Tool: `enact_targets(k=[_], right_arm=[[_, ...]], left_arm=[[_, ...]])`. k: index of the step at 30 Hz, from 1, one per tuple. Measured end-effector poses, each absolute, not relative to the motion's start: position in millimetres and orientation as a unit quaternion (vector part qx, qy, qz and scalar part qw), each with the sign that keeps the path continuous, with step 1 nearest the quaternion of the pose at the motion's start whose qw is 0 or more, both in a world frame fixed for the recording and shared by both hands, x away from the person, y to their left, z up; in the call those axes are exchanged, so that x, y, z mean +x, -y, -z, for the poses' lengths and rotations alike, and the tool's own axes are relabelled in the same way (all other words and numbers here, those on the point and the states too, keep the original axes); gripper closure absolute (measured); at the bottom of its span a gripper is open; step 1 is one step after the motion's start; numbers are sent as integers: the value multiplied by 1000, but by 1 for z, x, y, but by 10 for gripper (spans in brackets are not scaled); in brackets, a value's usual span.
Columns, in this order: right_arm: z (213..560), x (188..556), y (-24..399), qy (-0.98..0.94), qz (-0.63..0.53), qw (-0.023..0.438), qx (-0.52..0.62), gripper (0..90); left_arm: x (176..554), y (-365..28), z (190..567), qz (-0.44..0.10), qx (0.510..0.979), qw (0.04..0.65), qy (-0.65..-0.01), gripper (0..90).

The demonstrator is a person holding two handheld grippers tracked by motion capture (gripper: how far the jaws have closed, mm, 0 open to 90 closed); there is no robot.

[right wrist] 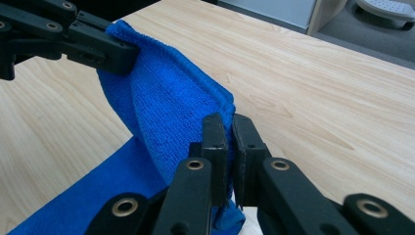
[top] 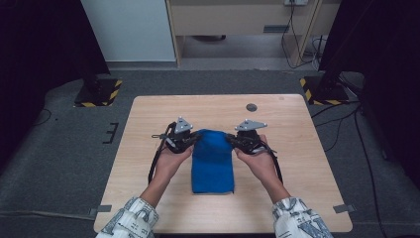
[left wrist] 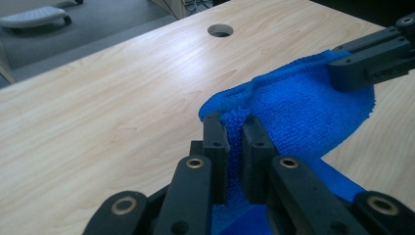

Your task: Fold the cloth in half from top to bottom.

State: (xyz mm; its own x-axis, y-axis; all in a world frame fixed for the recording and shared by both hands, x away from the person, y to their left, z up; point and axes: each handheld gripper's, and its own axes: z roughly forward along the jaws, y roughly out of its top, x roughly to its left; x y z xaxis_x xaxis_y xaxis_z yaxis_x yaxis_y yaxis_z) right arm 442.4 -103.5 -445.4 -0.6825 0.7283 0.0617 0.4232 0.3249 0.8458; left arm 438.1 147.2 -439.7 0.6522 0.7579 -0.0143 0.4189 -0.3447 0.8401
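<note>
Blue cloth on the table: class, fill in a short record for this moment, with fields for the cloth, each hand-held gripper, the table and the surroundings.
cloth: blue cloth, far end lifted off the table, near end lying flat
left hand-held gripper: shut on the cloth's far left corner
right hand-held gripper: shut on the cloth's far right corner
table: light wood, with a round cable hole near the far edge
surroundings: grey carpet, striped stand bases at both far corners
</note>
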Motion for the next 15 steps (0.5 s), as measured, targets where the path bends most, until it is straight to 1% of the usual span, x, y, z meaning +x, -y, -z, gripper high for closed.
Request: enact_targets(k=[15], right_arm=[[458, 424, 105, -804, -453, 153, 353, 859]], left_arm=[[410, -151, 452, -176, 796, 444, -372, 823]])
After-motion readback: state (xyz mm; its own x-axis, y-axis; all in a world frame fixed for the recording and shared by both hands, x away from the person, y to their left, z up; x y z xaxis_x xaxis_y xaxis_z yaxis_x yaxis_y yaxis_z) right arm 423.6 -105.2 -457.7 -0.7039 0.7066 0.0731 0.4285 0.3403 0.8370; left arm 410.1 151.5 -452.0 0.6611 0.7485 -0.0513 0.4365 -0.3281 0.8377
